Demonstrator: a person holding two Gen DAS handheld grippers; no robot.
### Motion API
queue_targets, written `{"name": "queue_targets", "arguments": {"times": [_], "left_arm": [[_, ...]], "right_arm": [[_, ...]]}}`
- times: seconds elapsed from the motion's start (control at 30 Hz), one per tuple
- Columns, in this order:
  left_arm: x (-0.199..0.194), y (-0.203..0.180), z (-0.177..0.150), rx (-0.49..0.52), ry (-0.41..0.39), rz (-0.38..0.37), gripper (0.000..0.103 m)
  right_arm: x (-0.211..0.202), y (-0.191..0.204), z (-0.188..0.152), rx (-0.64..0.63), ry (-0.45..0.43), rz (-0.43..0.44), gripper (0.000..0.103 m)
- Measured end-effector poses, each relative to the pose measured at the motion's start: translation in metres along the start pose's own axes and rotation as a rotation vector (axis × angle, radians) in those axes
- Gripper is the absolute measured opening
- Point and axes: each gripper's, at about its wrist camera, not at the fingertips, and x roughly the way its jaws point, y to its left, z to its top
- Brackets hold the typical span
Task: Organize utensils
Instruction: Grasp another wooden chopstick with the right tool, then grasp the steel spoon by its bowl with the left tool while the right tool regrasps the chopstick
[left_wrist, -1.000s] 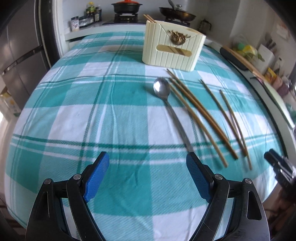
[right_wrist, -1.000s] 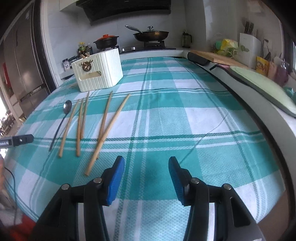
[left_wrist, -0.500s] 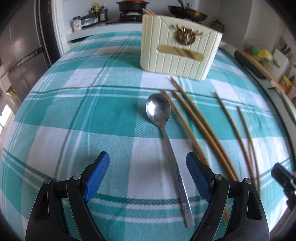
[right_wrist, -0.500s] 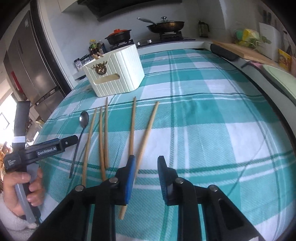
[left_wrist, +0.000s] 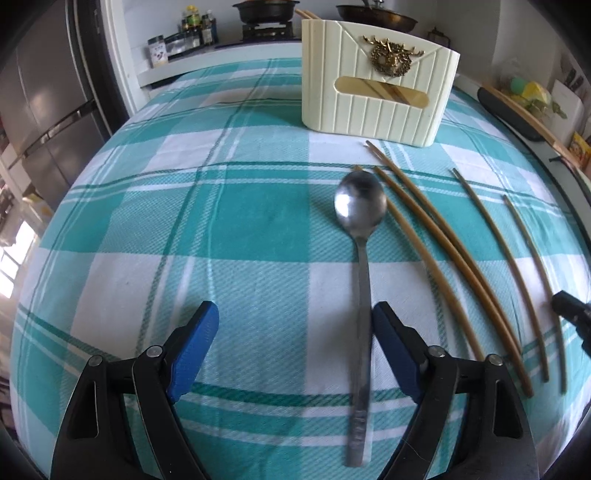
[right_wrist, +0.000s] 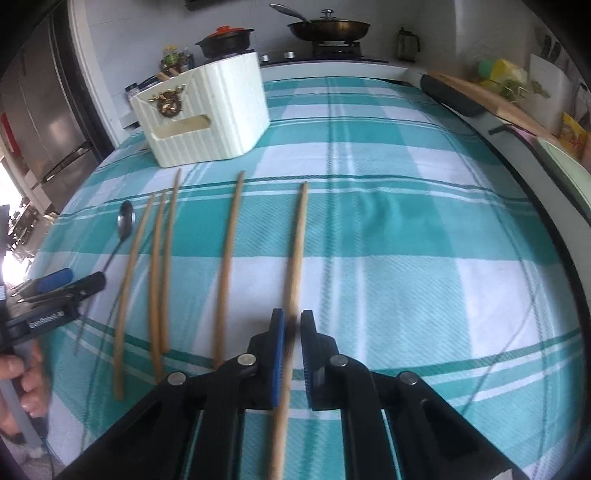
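The thin wooden chopstick (right_wrist: 295, 266) between the blue-padded fingers (right_wrist: 277, 354) of the right gripper (right_wrist: 291, 325) is smeared by motion blur where the pads meet it, and its near end runs off the bottom edge. The long steel spoon (left_wrist: 364, 280) has a blurred lower handle, its stamped lettering unreadable. Inside the ribbed cream utensil holder (left_wrist: 376, 88), only short pieces of chopsticks show through the slot and above the rim.
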Motion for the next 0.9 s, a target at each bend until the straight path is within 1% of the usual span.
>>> {"name": "queue_targets", "arguments": {"times": [0.07,0.13,0.2,0.23,0.3,0.33,0.37,0.43,0.5,0.53,0.73,0.83,0.9], "left_arm": [[-0.002,0.002,-0.002,0.007,-0.003,-0.005,0.078],[-0.004,0.001,-0.004,0.015,-0.005,-0.012,0.075],[-0.005,-0.001,-0.005,0.034,-0.012,-0.016,0.072],[-0.006,-0.003,-0.006,0.049,-0.017,-0.02,0.067],[-0.008,-0.007,-0.006,0.082,-0.021,-0.043,0.055],[-0.009,-0.009,-0.005,0.093,-0.021,-0.054,0.042],[-0.01,-0.011,-0.006,0.105,-0.021,-0.064,0.026],[-0.012,-0.017,-0.008,0.132,-0.026,-0.059,0.007],[-0.014,-0.021,-0.011,0.141,-0.038,-0.031,0.007],[-0.015,-0.021,-0.012,0.13,-0.041,-0.021,0.007],[-0.022,0.004,-0.019,-0.002,-0.016,0.031,0.006],[-0.024,0.019,-0.024,-0.035,-0.001,0.016,0.008],[-0.024,0.025,-0.024,-0.04,0.01,-0.01,0.01]], "right_arm": [[-0.003,-0.008,-0.004,-0.008,-0.002,-0.045,0.009],[-0.007,-0.013,-0.008,-0.027,-0.011,-0.086,0.008],[-0.01,-0.017,-0.011,-0.04,-0.018,-0.105,0.008],[-0.012,-0.018,-0.013,-0.047,-0.026,-0.107,0.009],[-0.013,-0.019,-0.015,-0.057,-0.039,-0.103,0.009],[-0.013,-0.019,-0.016,-0.067,-0.044,-0.108,0.009],[-0.013,-0.018,-0.017,-0.075,-0.048,-0.114,0.009],[-0.014,-0.016,-0.017,-0.078,-0.054,-0.123,0.009],[-0.014,-0.017,-0.018,-0.065,-0.063,-0.122,0.009],[-0.014,-0.017,-0.019,-0.061,-0.066,-0.121,0.009],[-0.018,-0.025,-0.022,-0.041,-0.073,-0.149,0.009],[-0.022,-0.029,-0.026,-0.047,-0.071,-0.17,0.009],[-0.024,-0.029,-0.027,-0.057,-0.064,-0.164,0.011]]}}
